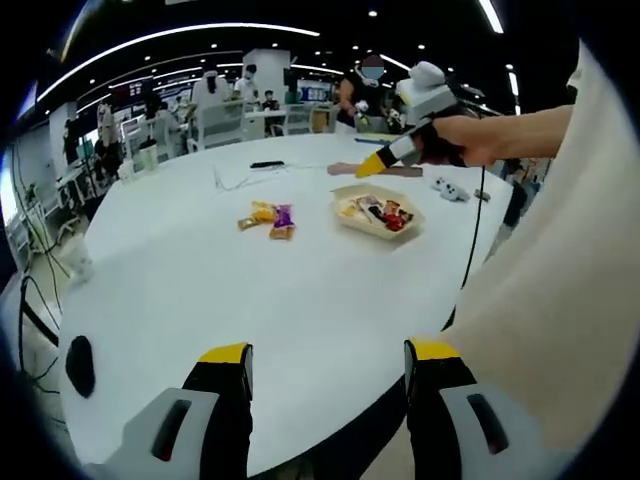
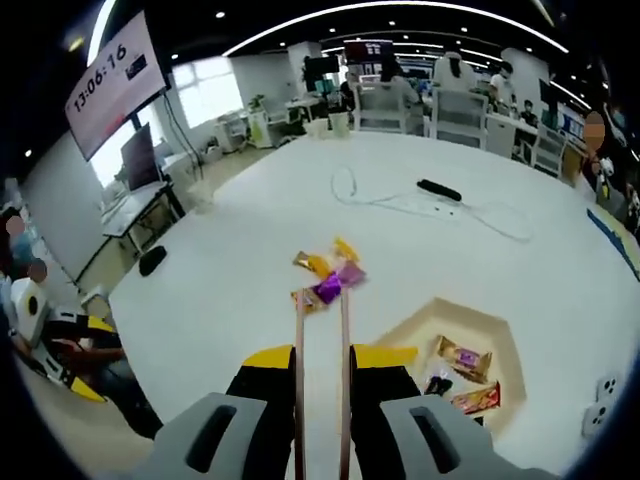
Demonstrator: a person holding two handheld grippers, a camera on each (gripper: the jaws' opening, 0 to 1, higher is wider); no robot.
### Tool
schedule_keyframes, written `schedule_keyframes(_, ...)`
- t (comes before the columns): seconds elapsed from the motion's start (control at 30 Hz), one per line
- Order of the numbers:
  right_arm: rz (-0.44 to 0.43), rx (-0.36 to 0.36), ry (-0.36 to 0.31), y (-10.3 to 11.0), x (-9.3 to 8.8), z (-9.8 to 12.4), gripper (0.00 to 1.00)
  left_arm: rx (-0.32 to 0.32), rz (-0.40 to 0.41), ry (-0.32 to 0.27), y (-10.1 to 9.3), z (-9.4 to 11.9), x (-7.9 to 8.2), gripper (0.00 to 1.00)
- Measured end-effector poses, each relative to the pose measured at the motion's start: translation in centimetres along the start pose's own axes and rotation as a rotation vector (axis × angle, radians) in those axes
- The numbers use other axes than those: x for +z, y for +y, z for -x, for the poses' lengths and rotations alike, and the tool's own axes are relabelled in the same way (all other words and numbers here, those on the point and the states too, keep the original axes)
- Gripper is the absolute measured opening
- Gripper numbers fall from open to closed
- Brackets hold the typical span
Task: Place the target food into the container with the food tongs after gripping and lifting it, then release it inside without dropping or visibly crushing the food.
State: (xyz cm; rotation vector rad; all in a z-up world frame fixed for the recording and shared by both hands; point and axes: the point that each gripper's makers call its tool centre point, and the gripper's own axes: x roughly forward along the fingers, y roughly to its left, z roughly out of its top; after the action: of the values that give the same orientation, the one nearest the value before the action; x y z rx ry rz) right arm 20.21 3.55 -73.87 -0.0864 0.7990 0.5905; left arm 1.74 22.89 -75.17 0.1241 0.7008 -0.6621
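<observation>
A small pile of wrapped snacks (image 1: 266, 217) (image 2: 325, 275), yellow, orange and purple, lies on the white table (image 1: 180, 270) (image 2: 240, 250). To its right stands a shallow beige container (image 1: 347, 193) (image 2: 420, 325) that holds several packets. My right gripper (image 2: 322, 356) is shut on the food tongs (image 2: 299, 380). The two thin tong arms reach out to the pile and frame the purple packet (image 2: 329, 289); whether they touch it I cannot tell. The left gripper view has that gripper (image 1: 385, 160) in a hand above the container. My left gripper (image 1: 330, 362) stands open at the table's near edge, holding nothing.
A black remote (image 2: 438, 189) (image 1: 266, 164) and a white cable (image 2: 400, 205) lie farther back on the table. A brown flat item (image 1: 345, 168) and small white objects (image 1: 450, 188) sit behind the container. People, chairs and desks stand beyond the table.
</observation>
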Motion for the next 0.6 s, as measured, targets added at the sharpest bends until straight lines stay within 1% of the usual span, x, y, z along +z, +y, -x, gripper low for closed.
schedule_keyframes(0.07,0.011,0.009,0.008,0.3,0.1,-0.5,0.19,0.008,0.006,0.000,0.2,0.2,-0.2,0.61)
schedule_keyframes(0.17,0.043,0.035,0.030,1.2,0.4,-1.8,0.19,0.034,0.032,-0.001,0.9,0.9,-0.9,0.61)
schedule_keyframes(0.37,0.086,0.066,0.064,2.2,0.8,-3.4,0.19,0.077,0.072,-0.011,1.8,1.7,-1.5,0.61)
schedule_keyframes(0.6,0.119,0.085,0.103,2.8,0.6,-4.9,0.19,0.111,0.117,-0.019,2.2,2.2,-2.1,0.61)
